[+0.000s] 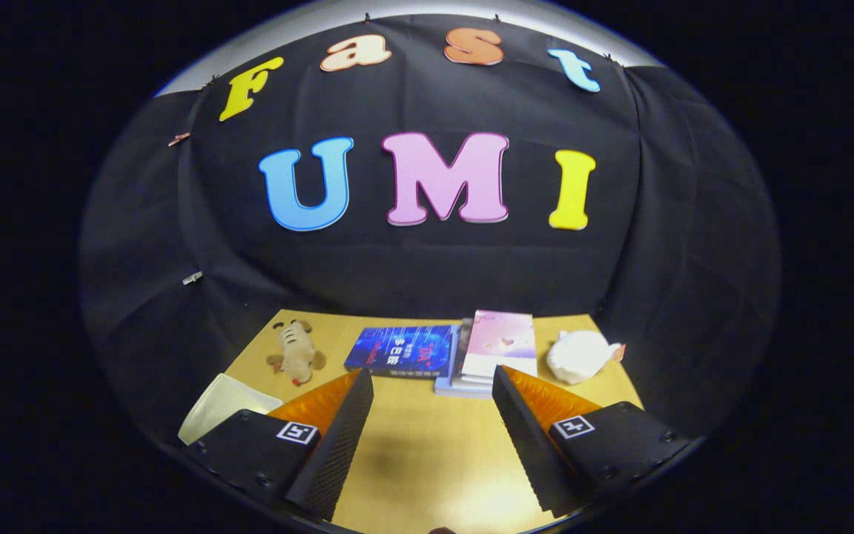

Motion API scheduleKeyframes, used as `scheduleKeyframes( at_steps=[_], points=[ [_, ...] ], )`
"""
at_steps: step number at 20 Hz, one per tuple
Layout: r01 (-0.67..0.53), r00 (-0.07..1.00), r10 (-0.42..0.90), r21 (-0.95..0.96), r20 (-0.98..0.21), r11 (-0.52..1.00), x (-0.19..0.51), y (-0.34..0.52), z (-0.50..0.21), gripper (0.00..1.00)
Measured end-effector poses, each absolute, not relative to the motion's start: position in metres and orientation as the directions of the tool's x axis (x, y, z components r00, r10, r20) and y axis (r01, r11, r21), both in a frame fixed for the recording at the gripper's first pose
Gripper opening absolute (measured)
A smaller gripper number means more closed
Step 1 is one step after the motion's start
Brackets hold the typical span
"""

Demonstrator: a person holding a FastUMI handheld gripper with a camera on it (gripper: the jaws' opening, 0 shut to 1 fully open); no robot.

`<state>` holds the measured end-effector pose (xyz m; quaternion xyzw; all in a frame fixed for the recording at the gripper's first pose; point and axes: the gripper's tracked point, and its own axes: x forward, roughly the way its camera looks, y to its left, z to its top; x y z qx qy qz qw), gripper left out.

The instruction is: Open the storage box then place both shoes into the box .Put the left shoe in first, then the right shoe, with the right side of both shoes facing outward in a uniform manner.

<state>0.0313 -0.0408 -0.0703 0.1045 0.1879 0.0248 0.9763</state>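
Observation:
My gripper [433,378] is held above a wooden table [427,452], its two fingers spread wide apart with only bare tabletop between them. A pale cream flat thing [223,404], possibly part of the storage box, lies beside the left finger; the finger hides part of it, so I cannot tell what it is.
Beyond the fingertips lie a blue book [401,350] and a stack of books with a pink cover [497,348] on top. A small plush tiger [296,352] lies at the back left, a white plush toy [581,356] at the back right. Black cloth walls the booth.

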Motion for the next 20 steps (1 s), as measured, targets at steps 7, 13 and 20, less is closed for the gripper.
scheduleKeyframes(
  at_steps=[7,13,20],
  points=[
    [0.061,0.989,-0.037,0.17,-0.141,0.984,0.023,-0.122,-0.004,0.98],
    [0.078,0.995,-0.069,0.123,-0.071,0.989,0.019,-0.151,0.011,0.98],
    [0.063,0.995,-0.054,0.111,-0.083,0.992,0.027,-0.161,0.002,0.98]
  ],
)
